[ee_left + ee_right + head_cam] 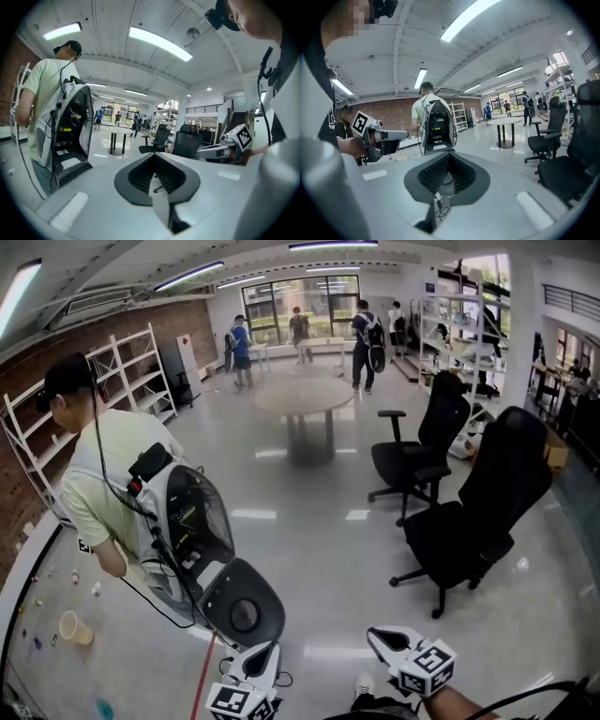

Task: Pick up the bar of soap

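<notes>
The left gripper (pixel 261 657) and right gripper (pixel 380 638), both closed and empty, aim across the office floor (pixel 309 521). No bar of soap shows in any view, so the pickup looks wholly ahead.

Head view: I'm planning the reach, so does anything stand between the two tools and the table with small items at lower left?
Yes. A person wearing a backpack rig stands at the table, just ahead of the left tool and partly between the right tool and the table. No bar of soap can be made out.
</notes>
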The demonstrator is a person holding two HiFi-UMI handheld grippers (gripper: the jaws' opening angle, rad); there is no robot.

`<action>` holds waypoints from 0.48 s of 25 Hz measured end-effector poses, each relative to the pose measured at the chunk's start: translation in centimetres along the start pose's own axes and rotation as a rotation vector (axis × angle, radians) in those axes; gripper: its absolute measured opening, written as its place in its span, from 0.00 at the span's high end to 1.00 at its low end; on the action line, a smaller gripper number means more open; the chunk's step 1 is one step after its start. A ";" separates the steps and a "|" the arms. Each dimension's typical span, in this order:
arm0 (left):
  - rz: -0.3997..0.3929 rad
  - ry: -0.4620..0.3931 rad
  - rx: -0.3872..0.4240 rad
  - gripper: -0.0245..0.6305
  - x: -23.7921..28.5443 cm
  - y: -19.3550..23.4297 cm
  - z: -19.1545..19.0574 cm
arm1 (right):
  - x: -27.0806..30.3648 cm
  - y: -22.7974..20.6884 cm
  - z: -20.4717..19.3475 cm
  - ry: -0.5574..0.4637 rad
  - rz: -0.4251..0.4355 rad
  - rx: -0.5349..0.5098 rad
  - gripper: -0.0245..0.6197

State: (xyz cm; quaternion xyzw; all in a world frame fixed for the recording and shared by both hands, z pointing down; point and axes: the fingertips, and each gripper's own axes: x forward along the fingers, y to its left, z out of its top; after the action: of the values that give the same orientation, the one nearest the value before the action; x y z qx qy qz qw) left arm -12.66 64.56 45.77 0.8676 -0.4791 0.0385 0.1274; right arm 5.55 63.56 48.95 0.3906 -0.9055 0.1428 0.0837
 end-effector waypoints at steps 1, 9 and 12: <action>0.020 0.003 0.000 0.95 0.2 0.7 0.8 | 1.0 0.0 1.1 -0.003 0.022 -0.002 0.95; 0.038 0.013 0.017 0.95 9.2 2.9 5.2 | 6.4 -6.5 6.9 -0.024 0.093 -0.022 0.95; 0.019 0.002 0.029 0.95 14.6 2.6 6.2 | 7.1 -11.1 8.7 -0.041 0.078 -0.020 0.95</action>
State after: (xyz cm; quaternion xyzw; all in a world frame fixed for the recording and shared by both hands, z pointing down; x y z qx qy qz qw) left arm -7.36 49.63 43.00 0.8646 -0.4867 0.0475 0.1151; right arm 8.53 48.63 44.73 0.3571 -0.9230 0.1289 0.0634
